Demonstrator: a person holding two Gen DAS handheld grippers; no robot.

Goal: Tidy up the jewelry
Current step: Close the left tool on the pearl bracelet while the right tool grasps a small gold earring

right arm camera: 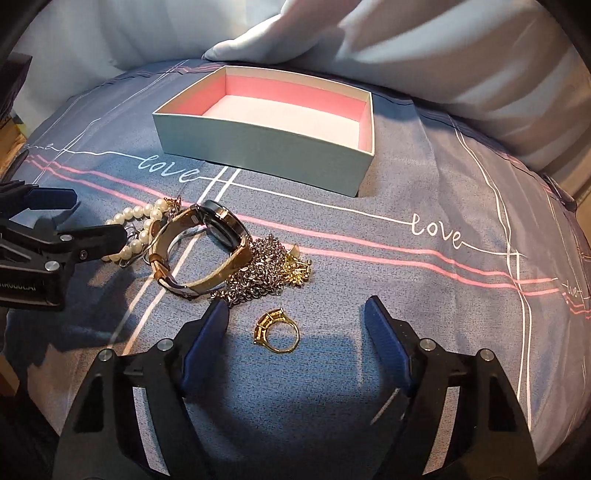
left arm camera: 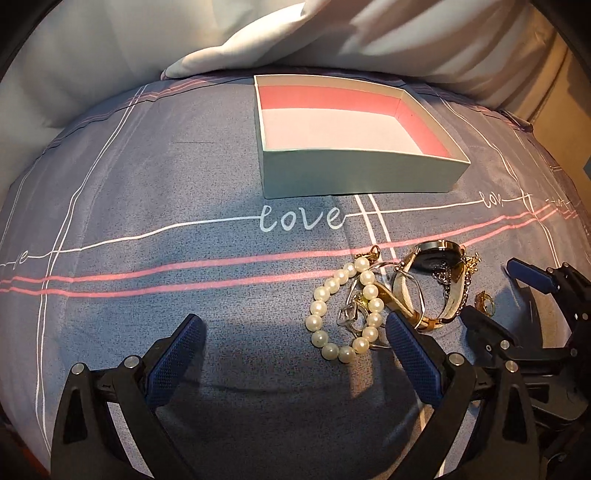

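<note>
An open pale green box [left arm camera: 354, 173] with pink inner walls sits on the bed, empty; it also shows in the right wrist view [right arm camera: 258, 157]. A pearl bracelet [left arm camera: 334, 314] [right arm camera: 136, 216], a watch [left arm camera: 436, 258] [right arm camera: 207, 243], a silver chain [right arm camera: 258, 269] and gold pieces [right arm camera: 299, 271] lie in a pile. A gold ring [right arm camera: 277, 330] lies apart, between the fingers of my right gripper [right arm camera: 295, 317], which is open. My left gripper [left arm camera: 295, 332] is open, its right finger [left arm camera: 410, 347] beside the pearls.
The blue-grey bedsheet [left arm camera: 147, 184] has white and pink lines and the word "love". White pillows [left arm camera: 295, 33] lie behind the box. A dark object [right arm camera: 14, 81] and wood surface [right arm camera: 11, 147] are at the bed's left edge.
</note>
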